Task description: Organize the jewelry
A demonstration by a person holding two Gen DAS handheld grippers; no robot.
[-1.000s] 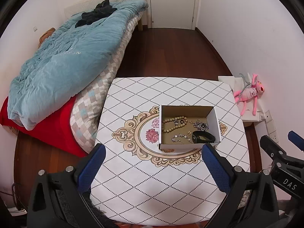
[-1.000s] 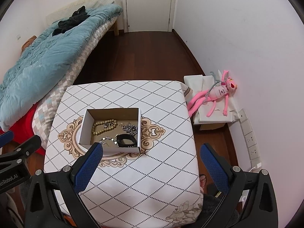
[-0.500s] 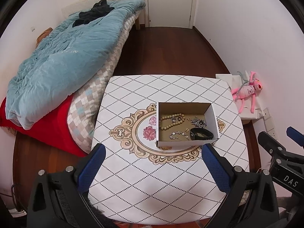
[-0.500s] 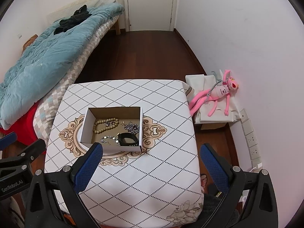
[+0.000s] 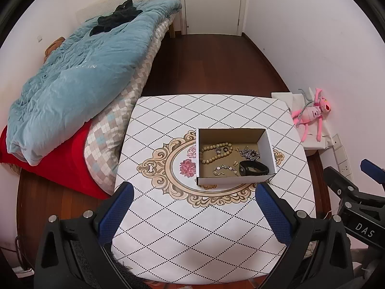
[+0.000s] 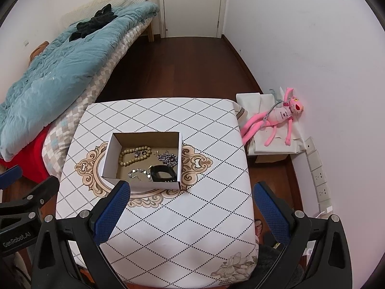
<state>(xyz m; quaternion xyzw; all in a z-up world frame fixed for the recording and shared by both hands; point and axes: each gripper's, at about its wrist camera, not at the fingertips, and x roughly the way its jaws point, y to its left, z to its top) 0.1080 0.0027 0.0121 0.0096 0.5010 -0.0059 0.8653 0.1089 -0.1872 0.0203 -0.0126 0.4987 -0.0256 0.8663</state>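
An open white cardboard box (image 5: 266, 144) (image 6: 108, 154) stands on the patterned table (image 5: 192, 228) (image 6: 204, 204). Inside lie a tan bead bracelet (image 5: 211, 150) (image 6: 131, 157), a silver chain bracelet (image 5: 222, 169) (image 6: 138, 172), a dark metal chain (image 5: 250, 154) (image 6: 168, 159) and a black band (image 5: 253, 168) (image 6: 163, 175). My left gripper (image 5: 192, 204) is open and empty, held above the table's near side, short of the box. My right gripper (image 6: 190, 204) is open and empty, near the box's front right. Each gripper shows at the edge of the other's view.
A bed with a blue quilt (image 5: 79, 72) (image 6: 60, 65) runs along the table's left. A pink plush toy (image 5: 312, 113) (image 6: 279, 118) lies on a white bag by the right wall. Dark wood floor leads to a white door (image 5: 211, 2) (image 6: 192, 4).
Both grippers have drawn back and up a little, so the table and box look slightly smaller and lower. Jaws stay open. The box contents are unchanged.
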